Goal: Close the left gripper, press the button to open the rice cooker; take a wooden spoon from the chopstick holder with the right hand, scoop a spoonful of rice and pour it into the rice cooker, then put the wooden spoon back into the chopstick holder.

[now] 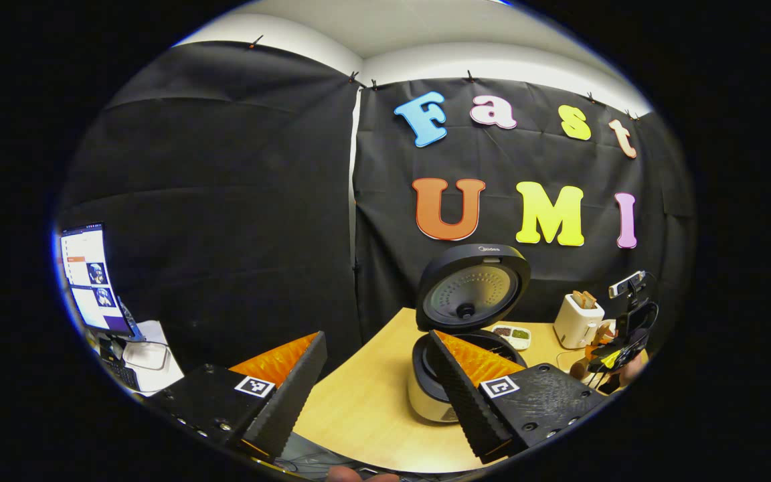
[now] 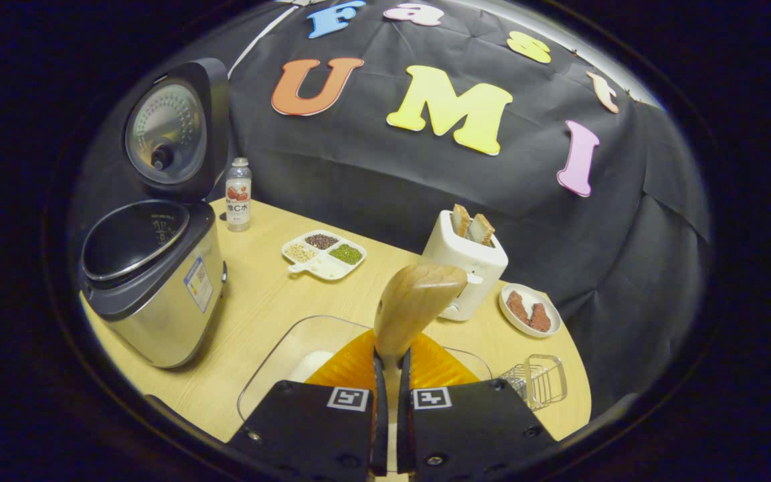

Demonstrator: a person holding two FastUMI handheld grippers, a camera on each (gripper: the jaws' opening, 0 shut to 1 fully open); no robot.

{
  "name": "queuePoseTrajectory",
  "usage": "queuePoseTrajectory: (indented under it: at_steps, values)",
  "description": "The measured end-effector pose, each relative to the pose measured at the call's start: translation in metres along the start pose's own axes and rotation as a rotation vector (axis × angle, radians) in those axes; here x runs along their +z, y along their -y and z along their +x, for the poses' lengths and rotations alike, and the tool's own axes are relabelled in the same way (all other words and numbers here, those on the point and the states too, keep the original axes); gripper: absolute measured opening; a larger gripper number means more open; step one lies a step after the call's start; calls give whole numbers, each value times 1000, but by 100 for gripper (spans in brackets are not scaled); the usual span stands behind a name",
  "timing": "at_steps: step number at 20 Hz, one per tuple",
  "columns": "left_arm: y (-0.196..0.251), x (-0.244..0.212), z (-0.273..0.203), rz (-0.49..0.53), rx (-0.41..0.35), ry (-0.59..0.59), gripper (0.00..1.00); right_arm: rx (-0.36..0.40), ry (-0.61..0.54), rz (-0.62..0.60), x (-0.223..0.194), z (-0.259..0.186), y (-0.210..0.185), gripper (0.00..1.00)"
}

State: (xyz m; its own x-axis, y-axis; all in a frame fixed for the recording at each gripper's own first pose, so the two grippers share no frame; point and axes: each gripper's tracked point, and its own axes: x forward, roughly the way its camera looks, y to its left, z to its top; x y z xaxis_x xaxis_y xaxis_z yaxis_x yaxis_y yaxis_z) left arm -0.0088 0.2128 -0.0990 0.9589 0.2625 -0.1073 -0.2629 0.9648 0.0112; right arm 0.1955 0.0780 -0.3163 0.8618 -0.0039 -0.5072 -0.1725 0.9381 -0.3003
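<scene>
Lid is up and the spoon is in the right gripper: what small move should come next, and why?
Probably lower the wooden spoon into the clear container beneath it to scoop rice. The right gripper is shut on the handle, the spoon bowl looks empty, and the rice cooker already stands open.

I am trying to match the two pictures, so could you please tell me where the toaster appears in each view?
Left gripper view: the toaster stands at far right on the table, beyond the open cooker.
Right gripper view: the toaster stands just right of centre, behind the spoon held in the right gripper.
Shared landmark: the divided dish of grains lies between cooker and toaster.
</scene>
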Motion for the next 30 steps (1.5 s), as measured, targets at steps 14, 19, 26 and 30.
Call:
queuePoseTrajectory:
  at_steps: [14,19,26,30]
  values:
    - [-21,-25,-5,-27,-17,-23,96,137,-176,389,-11,-1,-48,11]
    - [-6,-22,-6,-44,-37,-38,96,203,-223,712,-19,-1,-24,11]
    - [23,-10,-10,-74,-72,-75,96,313,-212,1059,-44,-3,7,11]
    - [37,-4,-11,-55,-81,-82,95,380,-186,1213,-52,0,20,11]
